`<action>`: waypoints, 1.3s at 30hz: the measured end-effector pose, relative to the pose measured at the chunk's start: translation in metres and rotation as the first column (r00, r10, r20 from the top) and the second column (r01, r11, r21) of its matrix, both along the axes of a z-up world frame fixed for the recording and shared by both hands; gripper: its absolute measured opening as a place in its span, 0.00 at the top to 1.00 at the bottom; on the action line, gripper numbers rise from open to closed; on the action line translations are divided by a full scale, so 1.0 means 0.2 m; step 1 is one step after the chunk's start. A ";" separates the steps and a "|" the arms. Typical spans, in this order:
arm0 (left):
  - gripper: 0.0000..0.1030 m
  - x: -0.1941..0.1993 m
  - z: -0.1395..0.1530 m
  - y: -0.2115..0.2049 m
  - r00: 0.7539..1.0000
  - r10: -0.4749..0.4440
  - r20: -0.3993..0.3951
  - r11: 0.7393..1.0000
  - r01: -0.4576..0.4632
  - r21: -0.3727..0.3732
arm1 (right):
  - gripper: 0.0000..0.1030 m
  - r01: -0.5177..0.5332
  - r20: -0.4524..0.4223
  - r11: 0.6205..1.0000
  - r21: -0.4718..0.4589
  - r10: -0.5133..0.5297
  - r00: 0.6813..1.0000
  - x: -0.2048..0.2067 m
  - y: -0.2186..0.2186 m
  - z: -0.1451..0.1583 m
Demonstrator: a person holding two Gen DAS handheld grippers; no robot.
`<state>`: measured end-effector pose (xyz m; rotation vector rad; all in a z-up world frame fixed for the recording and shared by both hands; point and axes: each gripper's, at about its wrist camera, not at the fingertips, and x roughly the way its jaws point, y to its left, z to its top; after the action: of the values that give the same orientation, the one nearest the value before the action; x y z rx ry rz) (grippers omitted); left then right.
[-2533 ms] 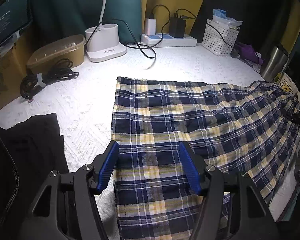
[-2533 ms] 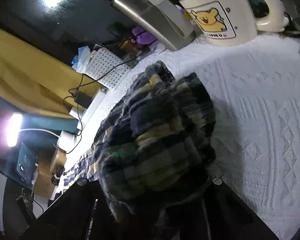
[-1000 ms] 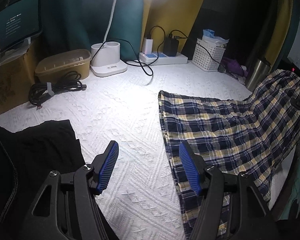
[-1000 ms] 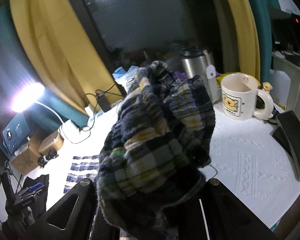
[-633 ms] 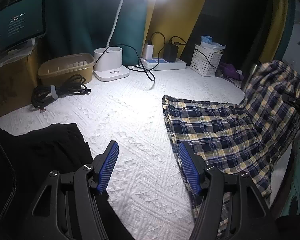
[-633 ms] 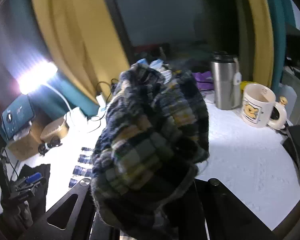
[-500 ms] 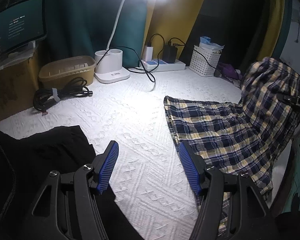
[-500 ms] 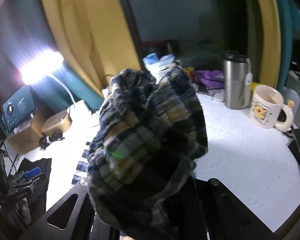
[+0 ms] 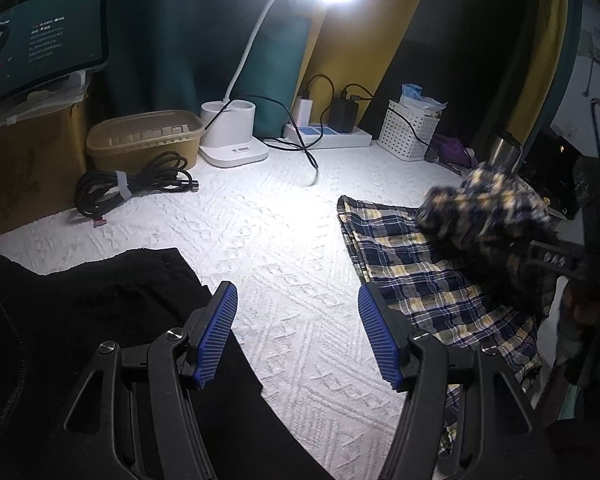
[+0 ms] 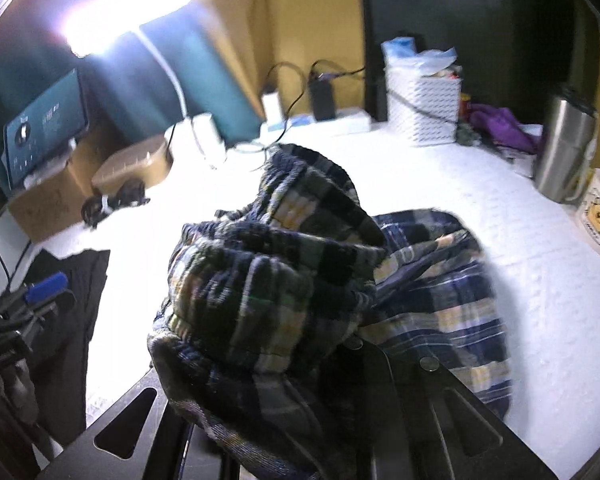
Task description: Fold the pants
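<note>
Right gripper (image 10: 300, 360): clamped on bunched waistband of plaid pants (image 9: 432, 276).
Left gripper (image 9: 298, 336): jaws apart, nothing held.
Change: waistband carried over the legs; fold judged underway.

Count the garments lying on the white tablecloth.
2: plaid pants at right, their bunched end clamped in the right gripper; a black garment at left. More may lie out of view.
</note>
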<state>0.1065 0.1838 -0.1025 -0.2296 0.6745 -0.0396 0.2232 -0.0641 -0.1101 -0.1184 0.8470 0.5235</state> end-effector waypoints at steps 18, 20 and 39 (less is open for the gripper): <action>0.39 -0.06 -0.03 0.09 0.997 0.059 -0.039 0.998 -0.060 -0.009 | 0.23 -0.149 -0.020 0.973 -0.176 0.148 0.989 -0.12 0.27 -0.14; 0.39 -0.07 -0.02 0.08 0.997 0.068 -0.042 0.998 -0.068 -0.005 | 0.08 -0.176 -0.017 0.969 -0.172 0.176 0.984 -0.14 0.29 -0.14; 0.39 0.02 0.06 -0.15 0.994 0.068 -0.086 0.997 -0.064 0.043 | 0.08 -0.181 0.051 0.983 -0.040 0.183 0.982 -0.18 0.01 -0.01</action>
<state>0.1104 0.1544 -0.0911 -0.2155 0.7539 0.0478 0.1871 -0.0615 -0.1117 -0.2434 0.7960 0.6739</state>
